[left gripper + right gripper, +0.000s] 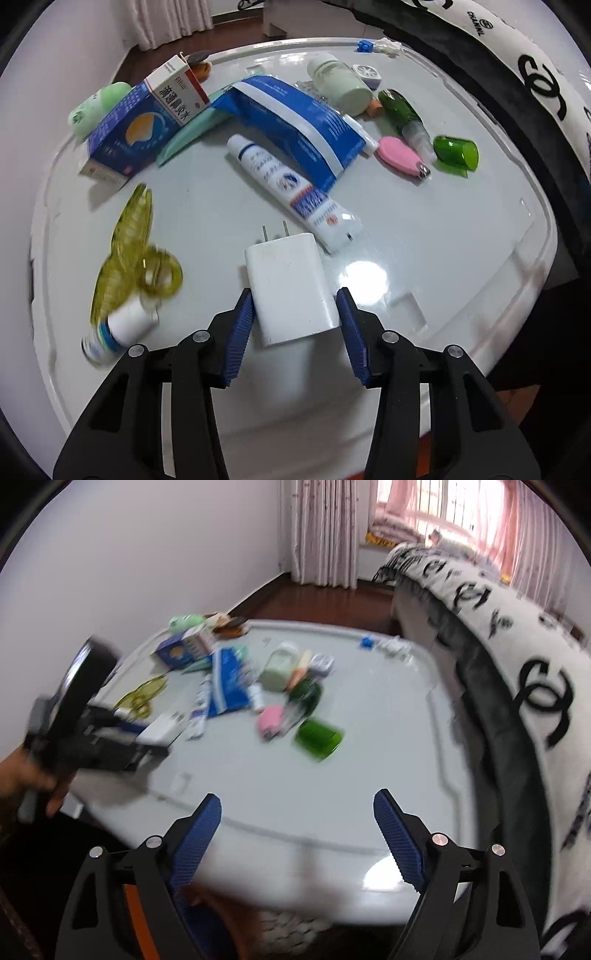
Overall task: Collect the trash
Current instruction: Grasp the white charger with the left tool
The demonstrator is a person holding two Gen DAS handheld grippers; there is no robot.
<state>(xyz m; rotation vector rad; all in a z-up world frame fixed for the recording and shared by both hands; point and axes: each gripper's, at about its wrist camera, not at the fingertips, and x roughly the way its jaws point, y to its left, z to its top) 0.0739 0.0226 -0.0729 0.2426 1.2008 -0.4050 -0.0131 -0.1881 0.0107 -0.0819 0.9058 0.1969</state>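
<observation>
Now left gripper (295, 314) half-open, straddling white charger (291, 284) on table (424, 229), seemingly not clamped. Right gripper (297, 834) wide open, empty. Tube (291, 192), boxes, bottles uncollected; task barely begun.

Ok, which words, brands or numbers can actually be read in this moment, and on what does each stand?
"滴通鼻炎水": white and red medicine box, standing on the blue box.
"CHANEL", with interlocked-C logos: bed blanket.
Tube: blue and red print, too small to read.
Blue pouch: fine print, unreadable.
Small bottle: blurred.
Right wrist view: too blurred to read.
</observation>
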